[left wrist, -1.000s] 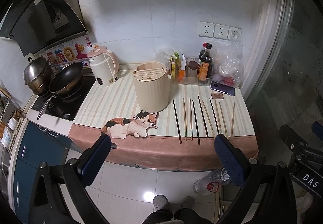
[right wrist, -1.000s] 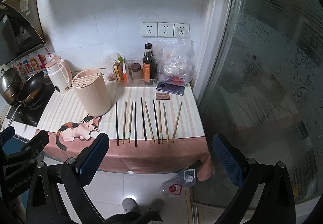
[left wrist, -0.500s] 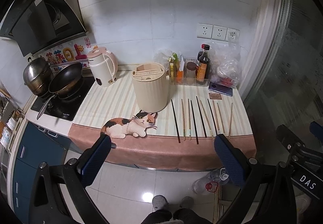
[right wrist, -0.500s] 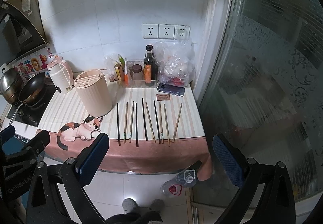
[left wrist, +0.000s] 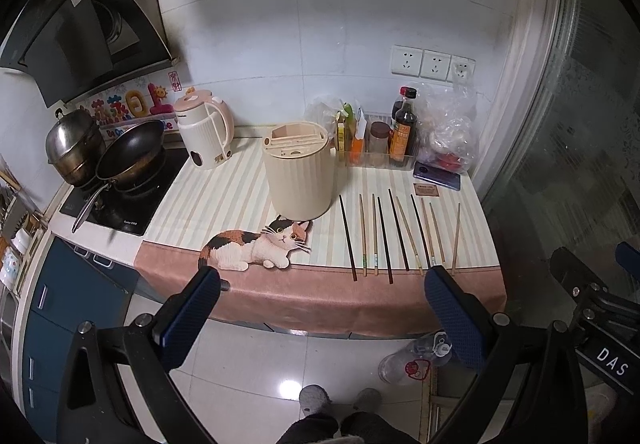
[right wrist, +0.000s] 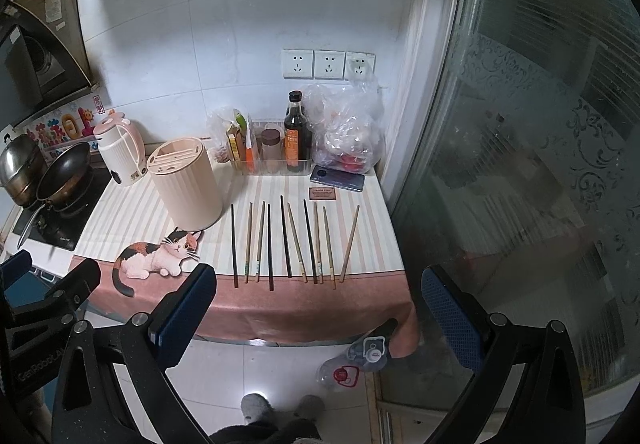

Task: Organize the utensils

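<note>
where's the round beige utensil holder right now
In both wrist views the round beige ribbed utensil holder stands upright on the striped counter, left of the row of chopsticks, just behind the cat-shaped mat.

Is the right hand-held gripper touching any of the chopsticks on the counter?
Apart. In the right wrist view the right hand-held gripper hangs open in front of the counter edge, with pink cloth visible between its fingertips and the chopsticks.

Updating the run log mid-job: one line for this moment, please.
phase: approach | left gripper: open, empty | right gripper: open, empty | chopsticks: in a row on counter | holder: upright, left of them
</note>
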The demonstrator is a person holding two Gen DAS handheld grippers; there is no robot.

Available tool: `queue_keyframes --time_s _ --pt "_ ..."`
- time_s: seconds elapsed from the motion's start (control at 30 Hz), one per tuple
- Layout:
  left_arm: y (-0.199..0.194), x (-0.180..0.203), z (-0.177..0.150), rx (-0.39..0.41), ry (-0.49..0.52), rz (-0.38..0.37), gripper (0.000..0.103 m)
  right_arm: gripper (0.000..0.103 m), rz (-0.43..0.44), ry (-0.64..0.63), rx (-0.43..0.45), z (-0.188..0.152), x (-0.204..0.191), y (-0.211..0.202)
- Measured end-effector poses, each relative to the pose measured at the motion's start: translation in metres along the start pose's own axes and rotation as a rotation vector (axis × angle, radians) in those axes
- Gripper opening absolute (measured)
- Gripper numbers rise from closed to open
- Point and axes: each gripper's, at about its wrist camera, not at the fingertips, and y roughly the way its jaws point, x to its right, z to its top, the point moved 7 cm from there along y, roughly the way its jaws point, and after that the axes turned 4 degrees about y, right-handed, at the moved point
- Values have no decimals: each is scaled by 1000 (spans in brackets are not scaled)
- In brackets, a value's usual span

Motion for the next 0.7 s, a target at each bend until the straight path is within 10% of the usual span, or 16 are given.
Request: queue_keyframes --time_s 0.7 --pt "49 -17 11 49 0 31 103 103 -11 82 11 8 4 29"
